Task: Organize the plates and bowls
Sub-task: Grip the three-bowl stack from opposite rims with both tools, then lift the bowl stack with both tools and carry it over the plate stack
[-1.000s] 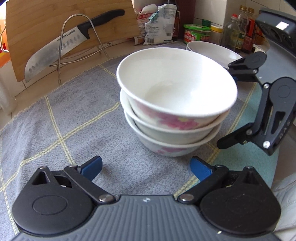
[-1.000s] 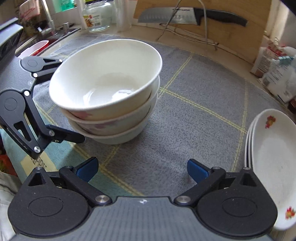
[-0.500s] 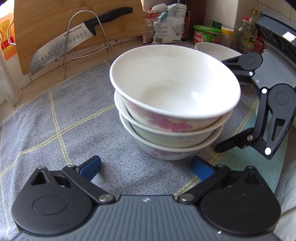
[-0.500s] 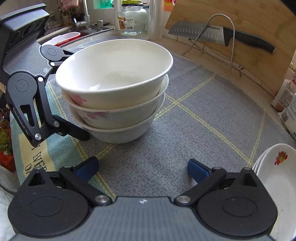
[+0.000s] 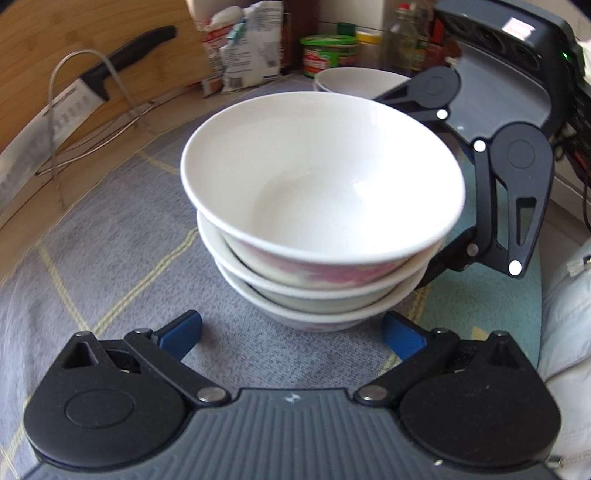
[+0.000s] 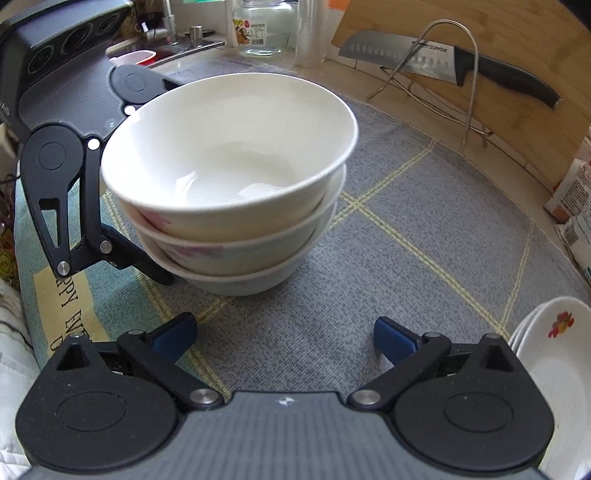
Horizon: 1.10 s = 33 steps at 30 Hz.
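Three white bowls with pink flowers (image 5: 321, 206) (image 6: 229, 173) stand nested in a stack on a grey checked mat (image 5: 122, 266). My left gripper (image 5: 291, 332) is open, its blue pads just short of the bottom bowl's foot. Open too, my right gripper (image 6: 284, 330) faces the stack from the other side, a little farther back. Each gripper shows in the other's view, with one of its fingers (image 5: 443, 258) (image 6: 144, 262) reaching under the stack's rim. White plates with red flowers (image 6: 554, 369) (image 5: 354, 79) lie stacked beside the right gripper.
A knife (image 6: 443, 62) rests on a wire rack against a wooden cutting board (image 6: 524, 44). Food bags (image 5: 243, 48), jars and bottles (image 5: 325, 55) line the back. A glass jar (image 6: 264, 26) stands by the sink. A teal lettered towel (image 6: 62, 295) lies at the mat's edge.
Both grippers have moved in closer to the bowl stack from opposite sides, so it fills more of each view. The bowls stay stacked on the mat. Both grippers remain open.
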{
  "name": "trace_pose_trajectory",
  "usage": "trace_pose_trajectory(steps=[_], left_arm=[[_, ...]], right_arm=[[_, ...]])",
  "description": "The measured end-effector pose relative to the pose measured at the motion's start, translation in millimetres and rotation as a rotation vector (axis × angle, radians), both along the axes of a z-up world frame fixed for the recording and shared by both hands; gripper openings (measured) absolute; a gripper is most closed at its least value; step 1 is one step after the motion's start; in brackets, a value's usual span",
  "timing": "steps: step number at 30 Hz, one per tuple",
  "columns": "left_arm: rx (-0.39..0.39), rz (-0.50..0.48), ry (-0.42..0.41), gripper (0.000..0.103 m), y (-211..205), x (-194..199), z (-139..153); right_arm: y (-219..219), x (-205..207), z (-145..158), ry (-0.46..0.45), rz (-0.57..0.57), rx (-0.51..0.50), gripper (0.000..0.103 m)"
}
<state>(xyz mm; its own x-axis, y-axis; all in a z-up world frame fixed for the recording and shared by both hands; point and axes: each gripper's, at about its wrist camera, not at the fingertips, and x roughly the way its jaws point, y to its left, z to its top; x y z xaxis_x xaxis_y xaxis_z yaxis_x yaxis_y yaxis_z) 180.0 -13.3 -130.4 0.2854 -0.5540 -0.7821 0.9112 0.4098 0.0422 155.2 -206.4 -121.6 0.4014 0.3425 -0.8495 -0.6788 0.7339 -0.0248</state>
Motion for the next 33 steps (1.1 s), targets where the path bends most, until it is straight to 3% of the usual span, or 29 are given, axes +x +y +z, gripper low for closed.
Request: trace_pose_trajectory(steps=[12,24,33], left_arm=[[0.016,-0.205,-0.043,0.097,-12,8,3],[0.028,-0.311,-0.053,0.082,-14,10,6],[0.045,-0.361,-0.014,0.081,-15,17,9]], right_arm=[[24,14,15,-0.007,0.146,0.002,0.103],[25,22,19,0.033,0.261,0.009,0.086],[25,26,19,0.057,0.284,0.007,0.085]])
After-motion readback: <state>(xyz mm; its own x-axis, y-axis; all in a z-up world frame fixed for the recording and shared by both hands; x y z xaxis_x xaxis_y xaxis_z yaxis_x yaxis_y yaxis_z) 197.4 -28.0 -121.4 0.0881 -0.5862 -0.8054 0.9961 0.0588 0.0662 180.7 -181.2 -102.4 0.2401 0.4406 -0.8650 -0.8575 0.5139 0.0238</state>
